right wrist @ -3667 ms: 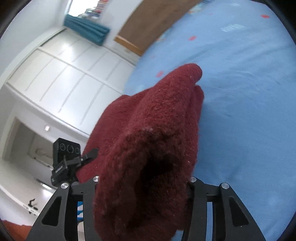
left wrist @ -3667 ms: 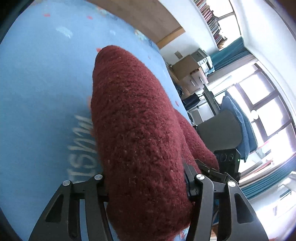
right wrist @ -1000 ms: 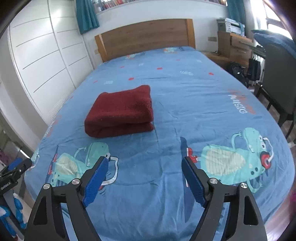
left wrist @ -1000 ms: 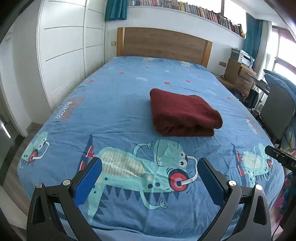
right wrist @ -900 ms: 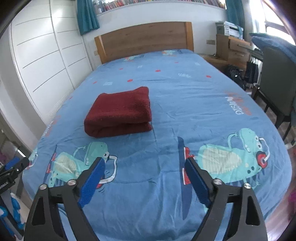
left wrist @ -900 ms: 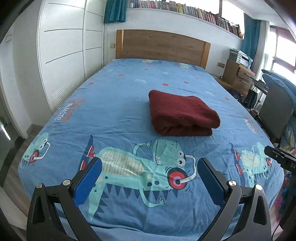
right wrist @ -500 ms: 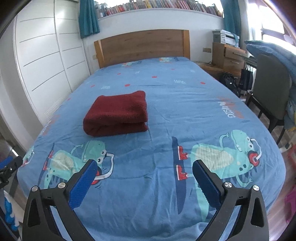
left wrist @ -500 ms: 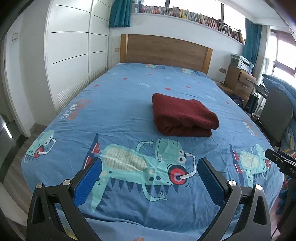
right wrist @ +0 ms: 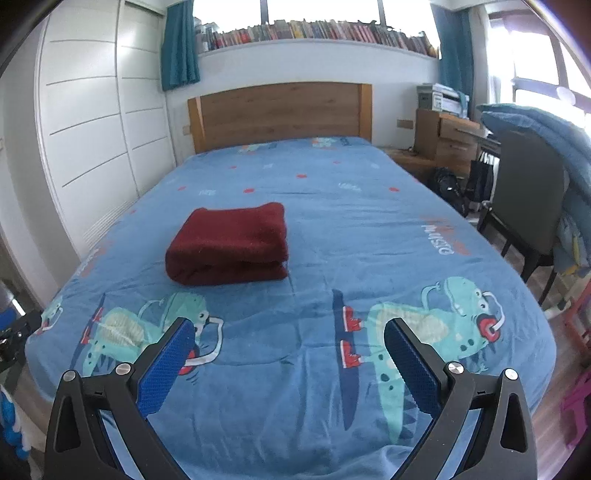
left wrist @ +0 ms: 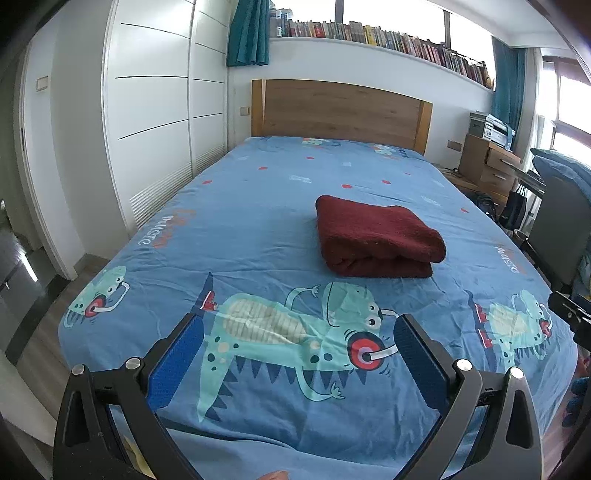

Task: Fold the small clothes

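Daylight floods a bedroom: a wooden headboard point(left wrist: 340, 110) backs the dinosaur-print bed point(left wrist: 258, 229), white wardrobes point(left wrist: 155, 122) line one wall, teal curtains point(right wrist: 180, 44) flank a bookshelf point(right wrist: 314, 31).

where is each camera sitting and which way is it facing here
Left wrist: on the left gripper at the foot of the bed, facing the headboard; its open jaws show.
Right wrist: on the right gripper, further right, facing the same way; open jaws show.
Both share the folded red garment, bed and headboard.
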### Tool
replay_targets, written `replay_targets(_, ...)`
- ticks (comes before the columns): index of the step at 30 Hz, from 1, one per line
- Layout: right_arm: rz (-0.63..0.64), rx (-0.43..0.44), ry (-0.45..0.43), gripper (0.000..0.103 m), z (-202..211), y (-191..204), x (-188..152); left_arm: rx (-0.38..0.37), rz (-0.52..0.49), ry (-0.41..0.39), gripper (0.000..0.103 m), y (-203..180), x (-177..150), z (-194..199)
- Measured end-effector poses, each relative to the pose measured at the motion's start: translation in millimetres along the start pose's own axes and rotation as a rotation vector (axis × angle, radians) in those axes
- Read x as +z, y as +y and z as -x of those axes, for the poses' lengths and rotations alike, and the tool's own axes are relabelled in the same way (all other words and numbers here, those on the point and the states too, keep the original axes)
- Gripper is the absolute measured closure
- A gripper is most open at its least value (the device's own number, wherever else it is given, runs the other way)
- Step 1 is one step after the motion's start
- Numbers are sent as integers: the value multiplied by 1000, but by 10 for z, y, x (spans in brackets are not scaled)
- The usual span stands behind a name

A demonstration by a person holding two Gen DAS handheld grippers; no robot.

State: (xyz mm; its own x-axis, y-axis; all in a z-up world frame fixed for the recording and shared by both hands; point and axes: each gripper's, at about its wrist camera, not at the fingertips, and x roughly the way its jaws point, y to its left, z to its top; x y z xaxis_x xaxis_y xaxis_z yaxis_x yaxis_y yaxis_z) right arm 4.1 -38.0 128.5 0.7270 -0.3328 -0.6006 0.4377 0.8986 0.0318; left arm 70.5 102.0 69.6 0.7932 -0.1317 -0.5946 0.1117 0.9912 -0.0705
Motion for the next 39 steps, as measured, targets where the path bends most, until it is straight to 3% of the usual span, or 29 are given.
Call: replay_targets(39, -21, -62, 43, 0, -127, -109, -250, 10, -8, 17, 1, -74, -75, -61)
